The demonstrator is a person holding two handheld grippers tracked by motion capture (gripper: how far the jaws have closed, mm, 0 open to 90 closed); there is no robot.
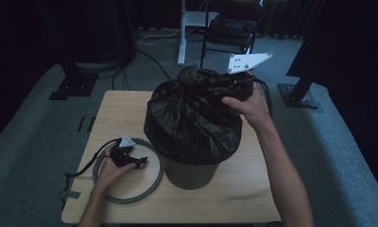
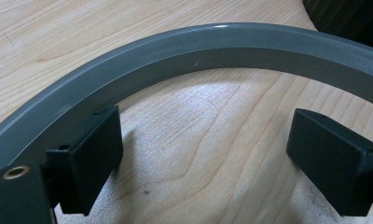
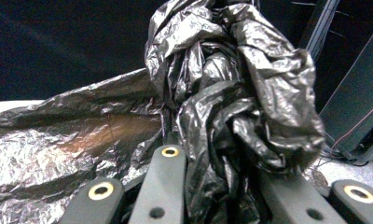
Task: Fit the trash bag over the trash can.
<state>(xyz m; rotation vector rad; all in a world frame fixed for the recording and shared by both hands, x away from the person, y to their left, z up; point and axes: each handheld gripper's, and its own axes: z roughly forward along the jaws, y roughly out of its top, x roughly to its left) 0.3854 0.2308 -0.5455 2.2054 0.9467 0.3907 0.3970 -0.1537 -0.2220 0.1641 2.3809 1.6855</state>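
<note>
While your right gripper clamps the bin bag, your left gripper rests with jaws apart over the grey ring.

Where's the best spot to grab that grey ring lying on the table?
Probably the near arc of the grey ring, from above. It lies flat on the table, thin enough for jaws to straddle. The left gripper already sits there, open. The far side is crowded by the bin.
</note>
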